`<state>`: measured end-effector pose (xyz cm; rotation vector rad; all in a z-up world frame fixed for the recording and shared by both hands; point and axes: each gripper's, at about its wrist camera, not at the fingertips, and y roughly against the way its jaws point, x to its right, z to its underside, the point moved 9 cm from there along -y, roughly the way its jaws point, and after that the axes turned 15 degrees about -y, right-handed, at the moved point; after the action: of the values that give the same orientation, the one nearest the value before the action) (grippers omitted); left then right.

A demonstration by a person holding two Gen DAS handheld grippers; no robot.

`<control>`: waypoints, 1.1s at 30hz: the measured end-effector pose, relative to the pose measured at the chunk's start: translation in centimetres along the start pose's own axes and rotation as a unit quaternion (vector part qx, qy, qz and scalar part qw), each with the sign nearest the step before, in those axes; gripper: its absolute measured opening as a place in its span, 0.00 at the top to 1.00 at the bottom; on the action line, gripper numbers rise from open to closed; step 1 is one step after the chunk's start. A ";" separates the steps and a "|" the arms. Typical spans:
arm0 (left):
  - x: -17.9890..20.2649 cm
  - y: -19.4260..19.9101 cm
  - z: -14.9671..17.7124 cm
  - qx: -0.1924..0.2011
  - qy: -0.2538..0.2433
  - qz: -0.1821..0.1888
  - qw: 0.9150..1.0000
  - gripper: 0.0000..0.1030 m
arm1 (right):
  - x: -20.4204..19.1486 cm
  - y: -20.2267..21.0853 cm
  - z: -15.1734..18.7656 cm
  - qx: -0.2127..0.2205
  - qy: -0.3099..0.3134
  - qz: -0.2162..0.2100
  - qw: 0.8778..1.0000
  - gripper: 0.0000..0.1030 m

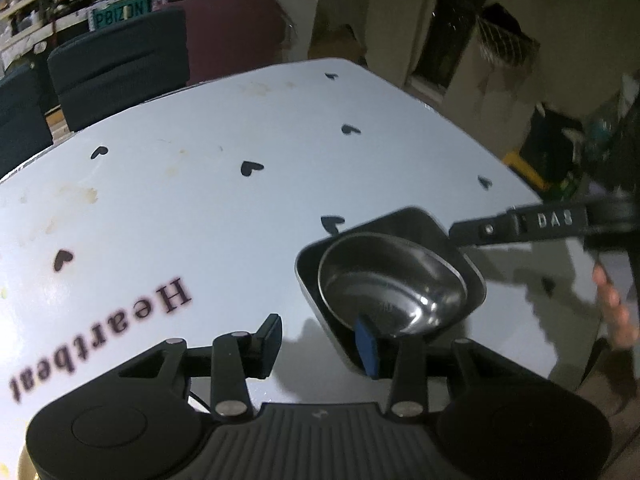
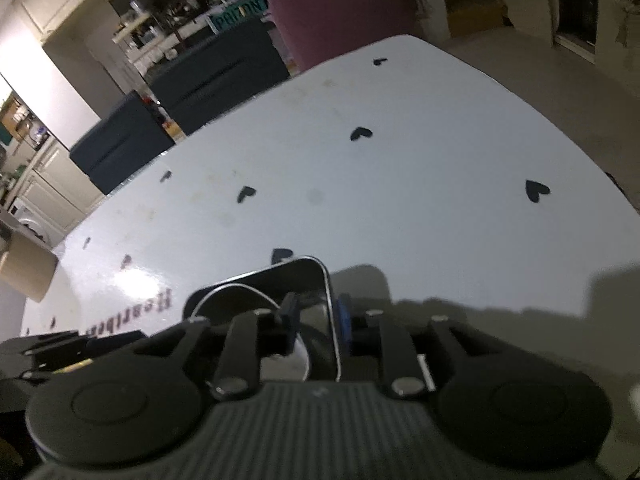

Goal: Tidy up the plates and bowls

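Note:
A round steel bowl [image 1: 394, 284] sits inside a dark square plate [image 1: 420, 220] on the white table [image 1: 240, 220]. My left gripper [image 1: 320, 346] is open beside them: its right blue pad [image 1: 367, 344] hangs over the plate's near rim, its left finger [image 1: 269, 342] over bare table. My right gripper [image 2: 318, 316] straddles the square plate's right rim [image 2: 330, 320], one pad [image 2: 290, 314] inside and the blue pad [image 2: 344, 318] outside, apparently closed on it. The bowl's rim [image 2: 236, 290] shows inside the plate. The right gripper's arm enters the left wrist view [image 1: 520, 226].
The table cloth carries black hearts and the word "Heartbeat" [image 1: 104, 336]. Dark chairs [image 1: 120, 64] and a maroon one [image 1: 236, 32] stand at the far edge. A cardboard roll [image 2: 24, 268] sits at the table's left end. The table's right edge [image 1: 520, 176] is close.

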<state>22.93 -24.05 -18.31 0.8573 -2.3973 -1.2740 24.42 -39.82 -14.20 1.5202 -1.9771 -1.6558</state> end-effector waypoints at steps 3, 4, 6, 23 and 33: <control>0.5 -0.3 0.3 -0.011 -0.020 0.000 1.000 0.59 | 0.1 -0.6 0.3 -0.006 0.003 0.010 1.000 0.65; 0.6 -0.4 0.4 -0.015 -0.026 -0.003 1.000 0.59 | 0.2 -0.7 0.3 -0.007 0.003 0.012 1.000 0.65; 0.9 -0.6 0.5 -0.019 -0.038 -0.009 0.999 0.59 | 0.4 -0.9 0.4 -0.009 0.003 0.015 1.000 0.65; -0.2 -2.0 -0.2 -0.014 -0.024 -0.053 0.998 0.58 | 0.5 -2.8 1.0 -0.035 0.024 0.032 0.999 0.77; -1.6 -2.6 -0.5 -0.007 0.041 -0.055 0.998 0.59 | -0.3 -3.6 1.2 -0.048 0.048 0.034 0.997 0.80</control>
<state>25.37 -24.47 -20.15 1.0292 -2.3035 -1.2678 25.87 -38.40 -17.40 1.4535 -1.8512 -1.5947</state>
